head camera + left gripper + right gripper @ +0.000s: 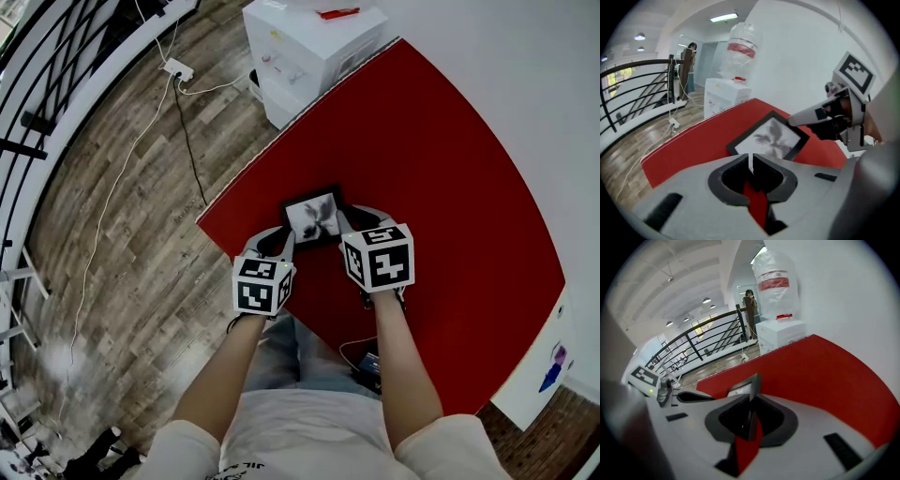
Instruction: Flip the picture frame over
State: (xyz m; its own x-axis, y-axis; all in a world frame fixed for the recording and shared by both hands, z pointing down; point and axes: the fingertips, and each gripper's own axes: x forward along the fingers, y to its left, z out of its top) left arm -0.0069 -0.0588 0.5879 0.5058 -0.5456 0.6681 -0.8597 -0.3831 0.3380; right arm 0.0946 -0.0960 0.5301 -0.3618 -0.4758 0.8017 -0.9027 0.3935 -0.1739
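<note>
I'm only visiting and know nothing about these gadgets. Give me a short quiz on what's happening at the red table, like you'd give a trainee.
1. True or false: the picture frame on the red table shows its picture side upward.
2. What do the jaws of the right gripper pinch? A) the frame's edge B) a cable C) nothing
3. What sits on top of the white dispenser beyond the table?

Key: 1 true. 2 A. 3 a large clear water bottle.
</note>
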